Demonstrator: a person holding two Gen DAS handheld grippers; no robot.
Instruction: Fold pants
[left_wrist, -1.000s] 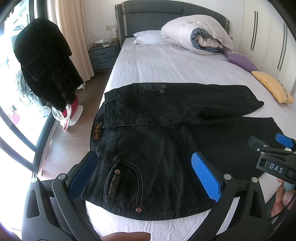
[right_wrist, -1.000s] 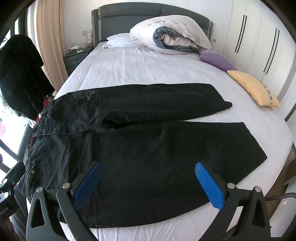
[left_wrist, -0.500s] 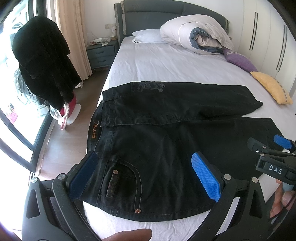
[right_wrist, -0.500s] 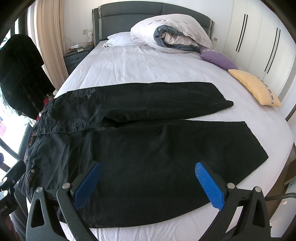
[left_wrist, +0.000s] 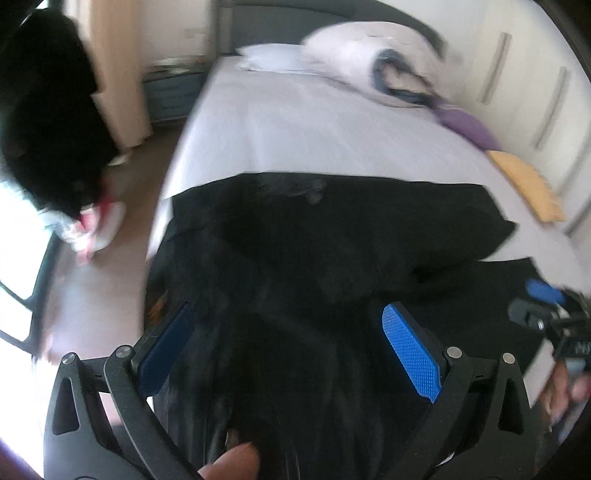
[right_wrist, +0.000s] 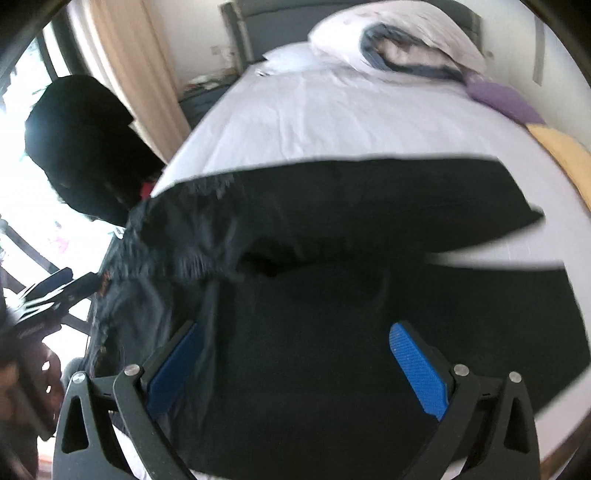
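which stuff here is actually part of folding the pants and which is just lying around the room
Part of the job:
- black pants, spread across the bed
- left gripper, jaws open
- right gripper, jaws open

Just lying about:
- white pillow
- rolled duvet
- purple cushion
- yellow cushion
- dark coat hanging by the window
- nightstand

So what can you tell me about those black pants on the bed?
The black pants look like denim and lie spread across the white bed, waist toward the window side, with the two legs parted at the far end. Both frames are blurred. The waist end looks rumpled. The open left gripper and right gripper frame the near leg; contact is unclear.
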